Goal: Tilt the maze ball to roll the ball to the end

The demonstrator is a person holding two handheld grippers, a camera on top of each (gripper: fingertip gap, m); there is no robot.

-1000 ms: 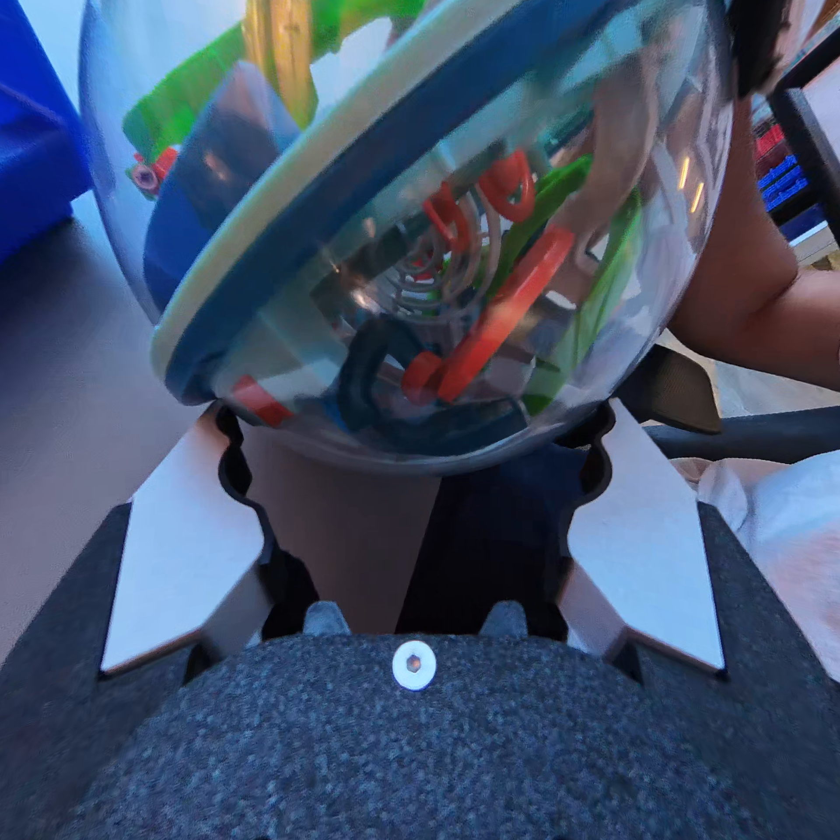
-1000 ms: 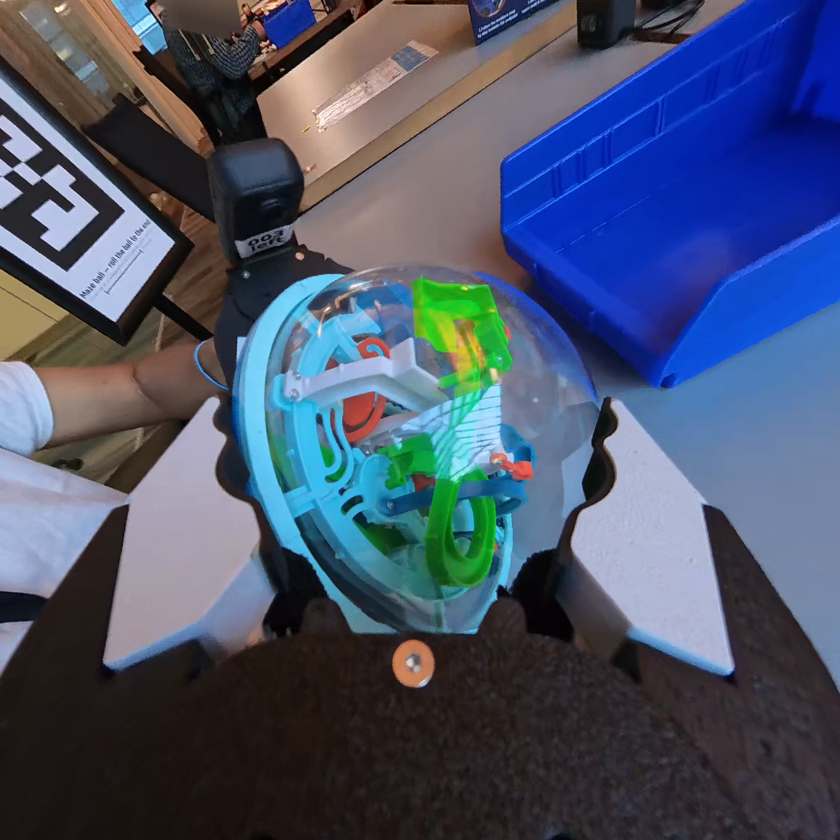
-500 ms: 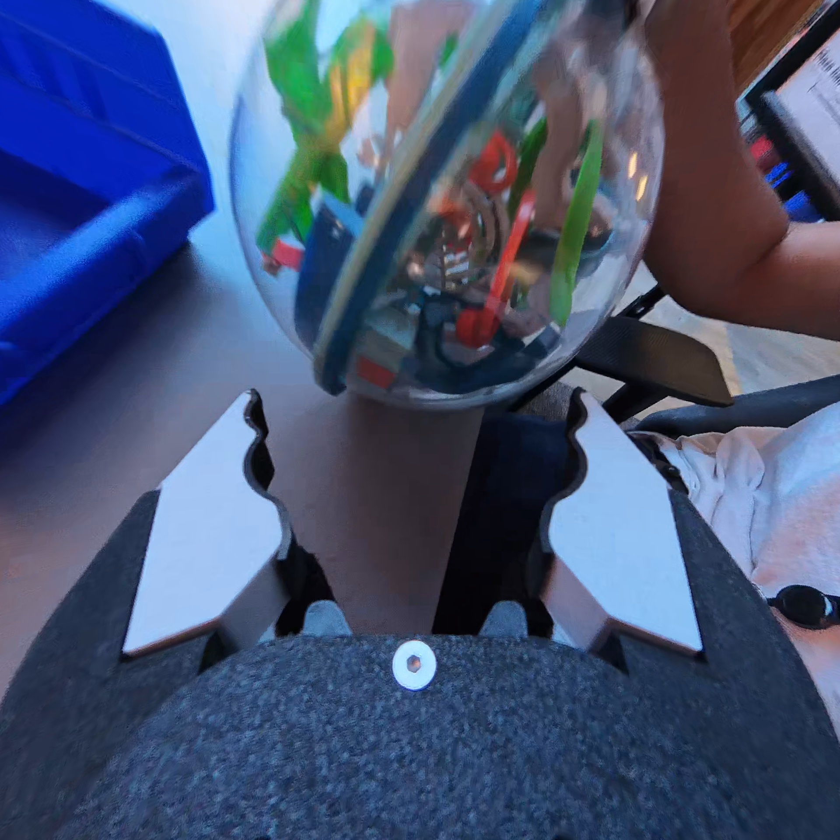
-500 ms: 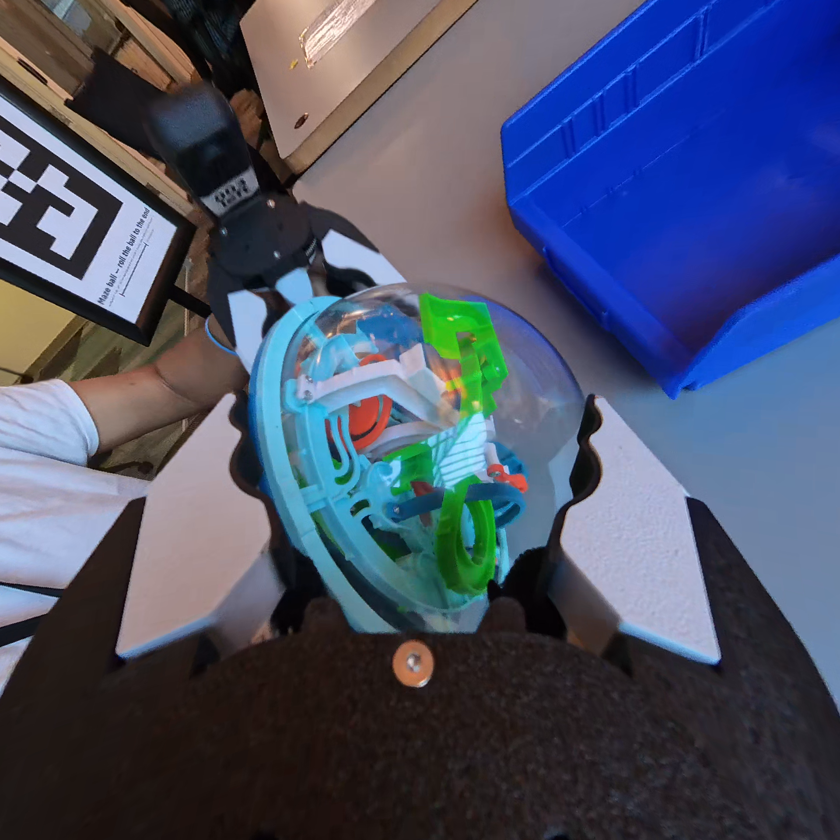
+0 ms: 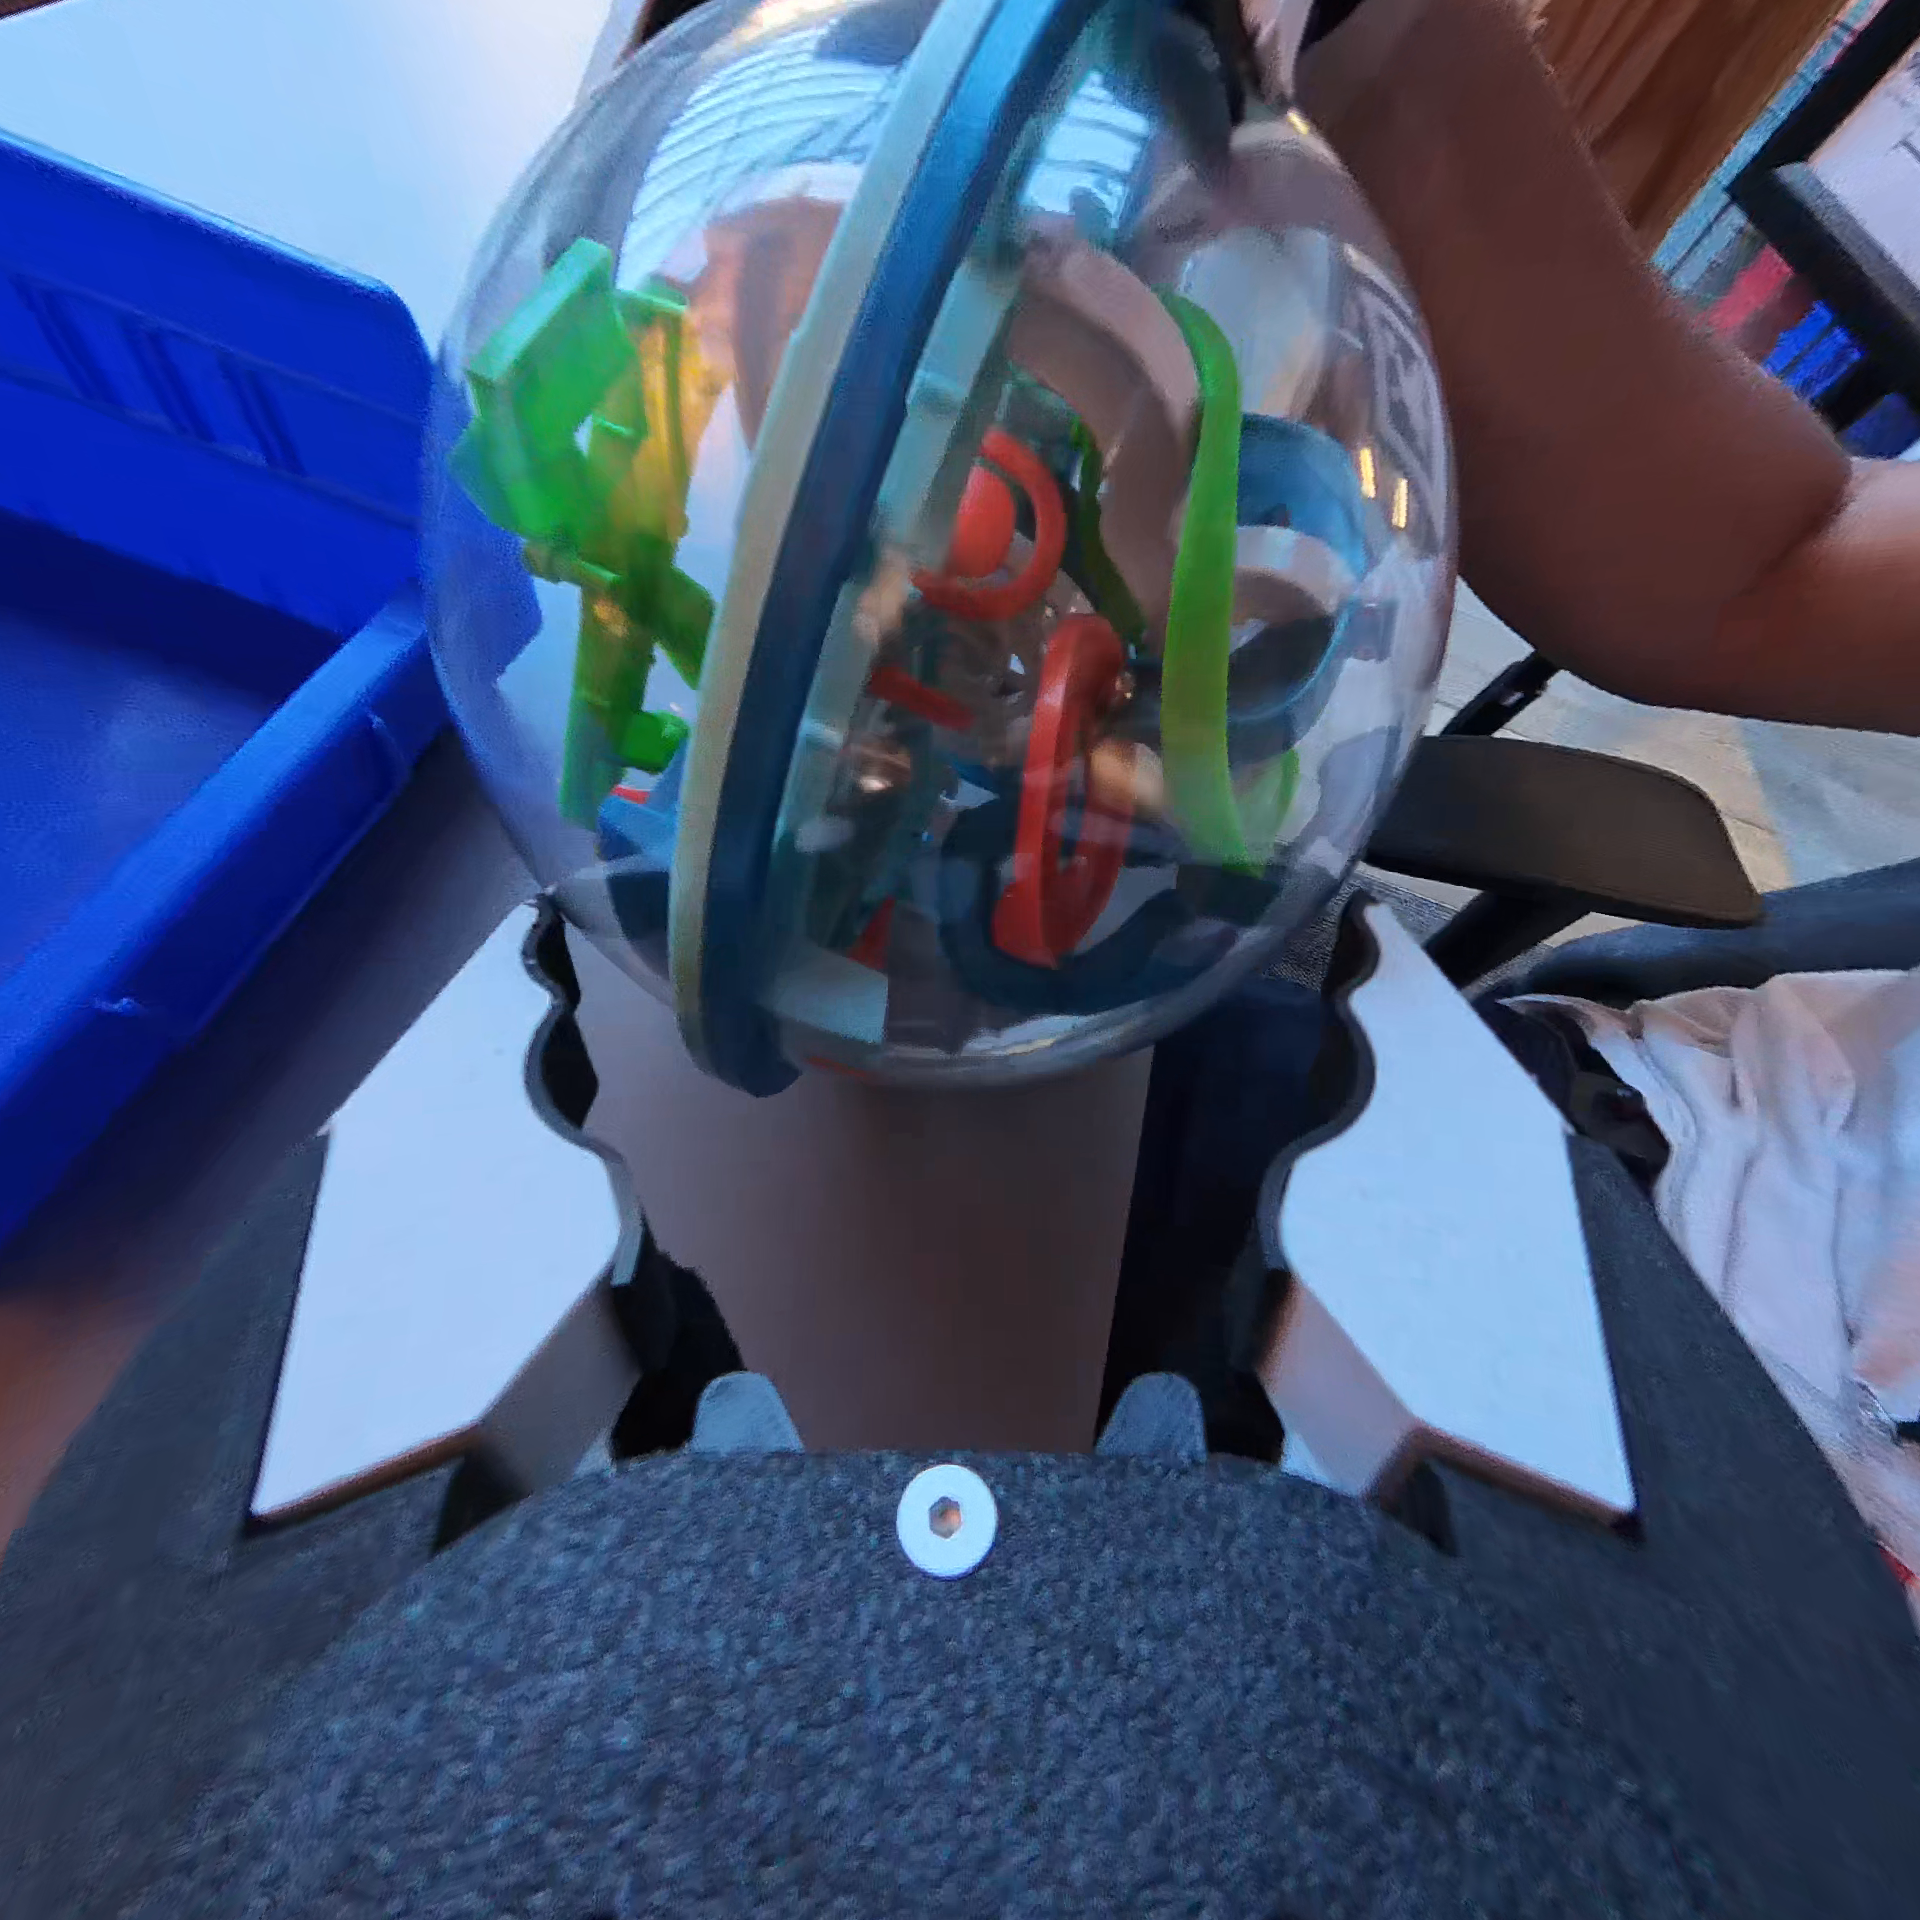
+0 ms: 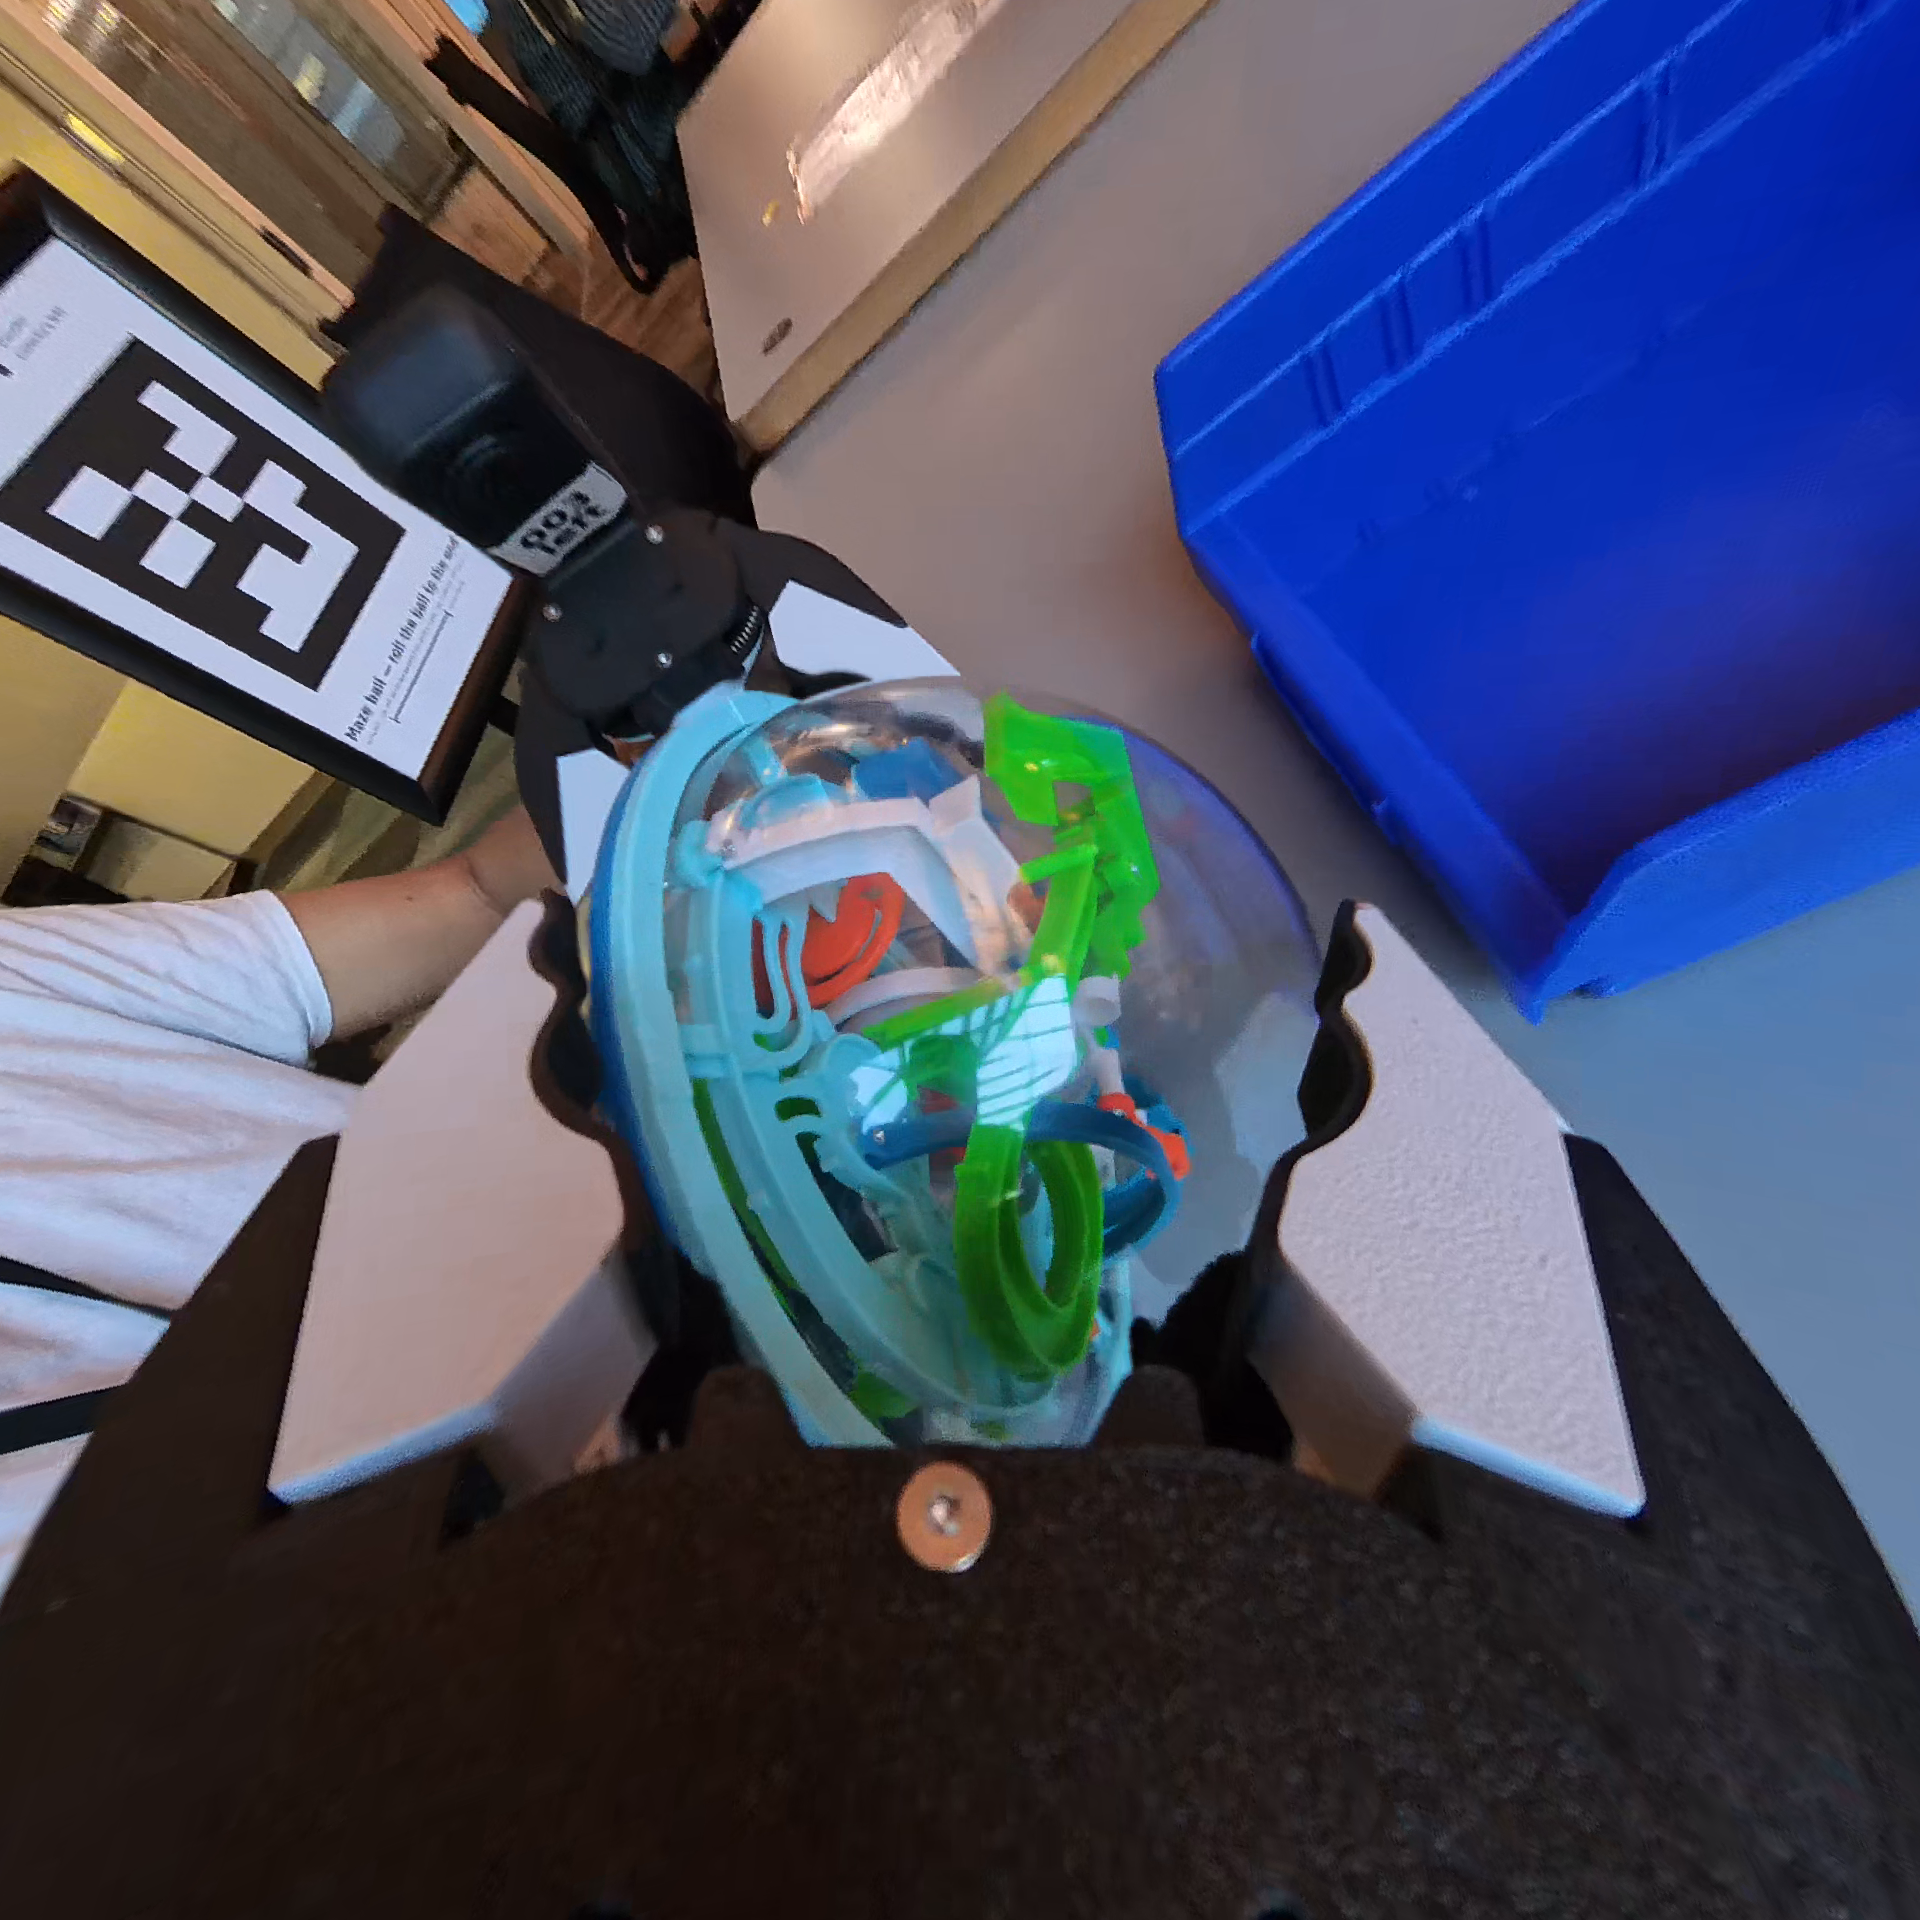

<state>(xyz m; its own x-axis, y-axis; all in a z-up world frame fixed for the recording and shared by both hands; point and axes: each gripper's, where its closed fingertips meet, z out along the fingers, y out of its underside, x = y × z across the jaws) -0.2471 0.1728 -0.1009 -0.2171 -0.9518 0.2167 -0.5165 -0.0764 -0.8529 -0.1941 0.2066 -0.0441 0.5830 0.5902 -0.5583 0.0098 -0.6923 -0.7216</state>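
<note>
Right gripper (image 6: 940,1091): pinched the maze ball (image 6: 935,1060) above the tabletop's (image 6: 1039,499) edge.
Left gripper (image 5: 945,997): spread, cradling underneath.
Risk: slick sphere could slip during tilting.

Left tongs (image 5: 951,997) closed back in on maze ball (image 5: 935,540).

Grey table (image 6: 1091,436), blue bin (image 6: 1621,520), framed sign (image 6: 218,540)

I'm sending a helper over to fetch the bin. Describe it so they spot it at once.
Start at the grey table, where the clear maze ball is held in the right gripper's jaws. Just beyond the ball on its right sits the bin: a bright blue open plastic tub with a low cut-down front, the only solid-blue thing on the table.
</note>
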